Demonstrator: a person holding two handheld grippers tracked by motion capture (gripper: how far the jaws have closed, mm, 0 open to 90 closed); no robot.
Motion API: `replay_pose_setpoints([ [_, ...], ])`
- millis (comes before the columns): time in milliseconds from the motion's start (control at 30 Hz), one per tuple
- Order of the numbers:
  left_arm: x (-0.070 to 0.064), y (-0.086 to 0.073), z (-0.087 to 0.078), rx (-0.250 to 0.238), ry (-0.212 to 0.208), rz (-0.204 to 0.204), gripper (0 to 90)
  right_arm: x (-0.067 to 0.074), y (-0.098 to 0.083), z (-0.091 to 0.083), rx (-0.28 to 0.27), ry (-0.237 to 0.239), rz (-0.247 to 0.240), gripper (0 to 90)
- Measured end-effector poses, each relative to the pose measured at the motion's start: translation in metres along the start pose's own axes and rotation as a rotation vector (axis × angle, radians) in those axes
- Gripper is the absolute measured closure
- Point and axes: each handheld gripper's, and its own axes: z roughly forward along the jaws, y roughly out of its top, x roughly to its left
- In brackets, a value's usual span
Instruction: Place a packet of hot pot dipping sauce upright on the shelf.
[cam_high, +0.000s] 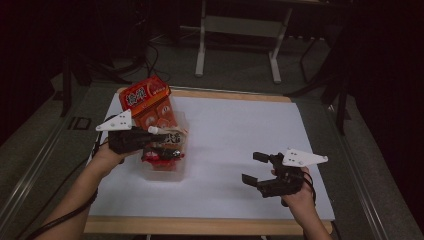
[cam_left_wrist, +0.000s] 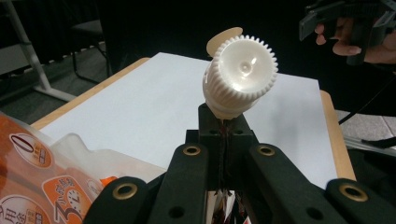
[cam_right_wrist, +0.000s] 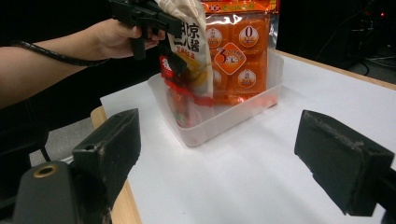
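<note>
My left gripper (cam_high: 150, 138) is clamped on the spouted sauce pouch (cam_right_wrist: 189, 51), just under its white cap (cam_left_wrist: 240, 77), holding it upright in the clear plastic bin (cam_right_wrist: 219, 119) against the orange packet (cam_high: 150, 102); my right gripper (cam_high: 257, 167) rests on the white table (cam_high: 240, 125), well apart from the bin, jaws wide apart and holding nothing.

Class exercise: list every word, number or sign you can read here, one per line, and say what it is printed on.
"0": orange packet, in a round badge.
"3": orange packet, in its central orange badge.
"京": white sauce pouch, large black character.
Smaller Chinese print on both, and the packet's red top label: too blurred to read.
</note>
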Motion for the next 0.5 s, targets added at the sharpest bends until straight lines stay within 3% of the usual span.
replay_pose_setpoints([
  [500,-0.0030,0.0020,0.0015,0.011,-0.028,0.009,89.1,-0.0015,-0.0009,0.0004,0.002,0.003,0.007,14.5],
])
